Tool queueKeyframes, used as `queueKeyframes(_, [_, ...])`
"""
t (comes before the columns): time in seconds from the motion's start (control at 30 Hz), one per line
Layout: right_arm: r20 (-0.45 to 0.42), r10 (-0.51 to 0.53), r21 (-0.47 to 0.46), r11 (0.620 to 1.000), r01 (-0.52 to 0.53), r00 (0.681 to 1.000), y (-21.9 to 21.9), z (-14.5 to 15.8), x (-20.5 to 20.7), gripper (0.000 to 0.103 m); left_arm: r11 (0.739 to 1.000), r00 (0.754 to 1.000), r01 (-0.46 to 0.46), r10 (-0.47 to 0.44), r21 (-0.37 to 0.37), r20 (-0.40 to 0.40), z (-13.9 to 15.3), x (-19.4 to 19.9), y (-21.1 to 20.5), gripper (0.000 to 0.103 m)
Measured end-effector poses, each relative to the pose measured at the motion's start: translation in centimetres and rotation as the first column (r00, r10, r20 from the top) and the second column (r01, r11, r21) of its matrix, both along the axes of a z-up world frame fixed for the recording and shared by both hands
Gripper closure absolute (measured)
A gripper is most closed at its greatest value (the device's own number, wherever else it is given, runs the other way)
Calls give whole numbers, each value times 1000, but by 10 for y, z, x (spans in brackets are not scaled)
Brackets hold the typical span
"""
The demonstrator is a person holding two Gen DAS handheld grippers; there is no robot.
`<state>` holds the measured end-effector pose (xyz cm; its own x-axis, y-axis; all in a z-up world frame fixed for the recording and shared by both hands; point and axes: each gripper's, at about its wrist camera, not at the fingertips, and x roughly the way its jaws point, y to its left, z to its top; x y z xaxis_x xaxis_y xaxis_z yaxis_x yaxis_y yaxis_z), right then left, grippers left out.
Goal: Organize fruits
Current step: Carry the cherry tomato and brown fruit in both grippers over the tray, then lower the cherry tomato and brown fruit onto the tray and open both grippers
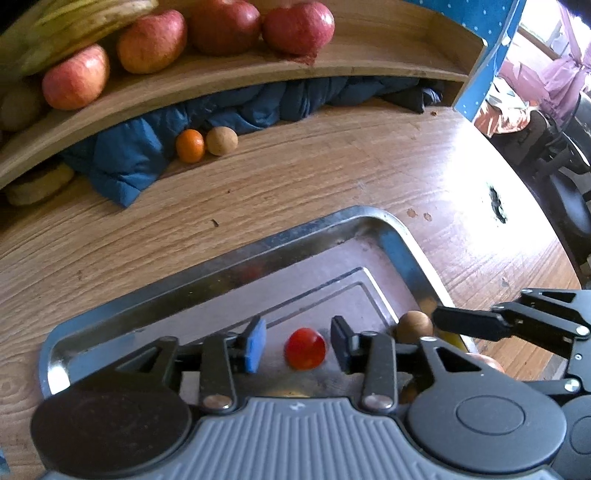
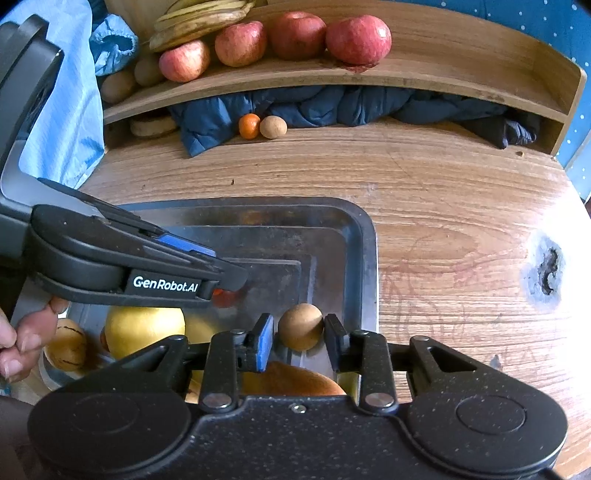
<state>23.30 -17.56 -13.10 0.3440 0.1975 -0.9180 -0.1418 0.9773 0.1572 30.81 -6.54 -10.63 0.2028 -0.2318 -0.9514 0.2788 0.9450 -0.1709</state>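
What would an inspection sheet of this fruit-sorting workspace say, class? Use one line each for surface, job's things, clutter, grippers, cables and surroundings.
Surface: wooden table, with a dark damaged spot near its right side.
Job's things: metal tray holding a small red fruit, a brown round fruit and a yellow fruit; apples and bananas on the wooden shelf; a small orange fruit and a tan fruit on the table below it.
Clutter: blue padded jacket stuffed under the shelf.
Grippers: left gripper open around the red fruit; right gripper open around the brown fruit, with narrow gaps.
Cables: nothing seen.
Surroundings: chair beyond the table edge.
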Motion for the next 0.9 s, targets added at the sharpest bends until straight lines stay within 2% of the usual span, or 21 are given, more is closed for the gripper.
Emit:
queueKeyframes(0.07, [22,-2,0,1000,2,1000,-1,5,-4,61,1000,1000,-10,10,2,18,6,-4,1,50])
queueKeyframes(0.2, [64,-25,-1,1000,25,998,-4,18,-17,53,1000,998,-22,22,2,63,21,-14,4,39])
queueKeyframes(0.27, [86,-41,2,999,41,995,-6,26,-25,47,999,996,-38,37,0,85,30,-20,6,27])
queueKeyframes(0.37, [114,-51,0,999,51,992,-8,36,-37,39,998,990,-63,64,-6,122,44,-31,12,17])
queueKeyframes(0.57, [177,-69,9,998,68,982,-10,59,-58,18,994,980,-108,109,-14,167,65,-58,26,6])
queueKeyframes(0.73, [209,-66,15,998,64,976,-6,70,-73,11,988,970,-153,151,-8,188,74,-80,44,1])
queueKeyframes(0.9, [233,-53,20,999,49,971,1,79,-87,6,981,962,-194,190,4,196,79,-99,63,1])
